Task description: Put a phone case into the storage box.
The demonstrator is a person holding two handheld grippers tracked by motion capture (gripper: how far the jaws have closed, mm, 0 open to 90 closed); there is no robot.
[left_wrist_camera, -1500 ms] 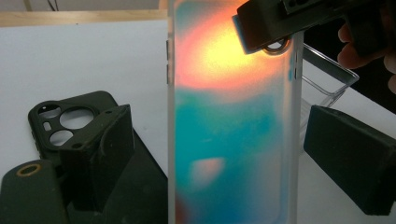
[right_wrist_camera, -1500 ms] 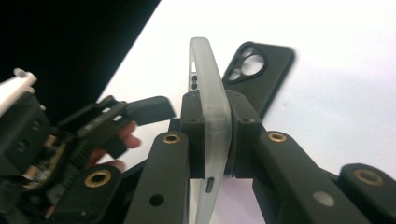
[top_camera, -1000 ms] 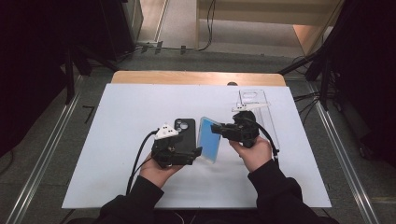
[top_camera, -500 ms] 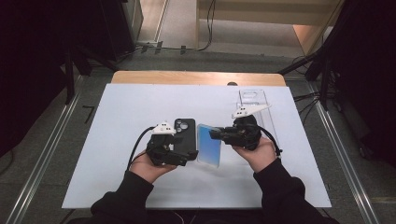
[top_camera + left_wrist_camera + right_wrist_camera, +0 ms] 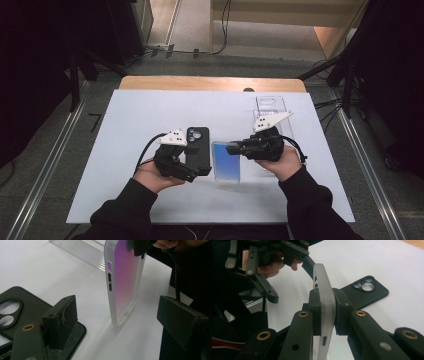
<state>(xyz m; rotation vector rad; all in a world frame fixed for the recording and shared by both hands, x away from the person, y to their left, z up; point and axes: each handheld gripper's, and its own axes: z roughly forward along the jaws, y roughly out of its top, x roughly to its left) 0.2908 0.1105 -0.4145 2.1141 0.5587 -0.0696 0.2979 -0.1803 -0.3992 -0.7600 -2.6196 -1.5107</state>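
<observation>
- The right gripper (image 5: pixel 234 148) has its 2 jaws clamped on the edge of a frosted case (image 5: pixel 226 162), 1 pad on each face; the right gripper view shows the rim squeezed between them.
- The frosted case (image 5: pixel 323 305) stands on its long edge on the table (image 5: pixel 150 115), tilted, bottom edge touching the white top, top edge in the right fingers.
- In the left gripper view the same case (image 5: pixel 124 280) rises between and beyond the left jaws, apart from both, its tinted back facing that camera.
- The left gripper (image 5: pixel 197 170) stands wide open with nothing held. 1 finger (image 5: pixel 61 320) rests on or just over the black case (image 5: pixel 197 147); I cannot tell whether it presses.
- The black case (image 5: pixel 362 293) lies flat, camera holes up, under the left fingers and just beside the frosted case.
- A clear case (image 5: pixel 270 107) lies flat beyond the right gripper, well apart from its fingers.
- Done, as I judge it: 1 case is gripped and raised on edge.
- Left, as I judge it: what follows is unclear. The open left jaws look ready to take the far edge of the frosted case, or to pick up the black case.
</observation>
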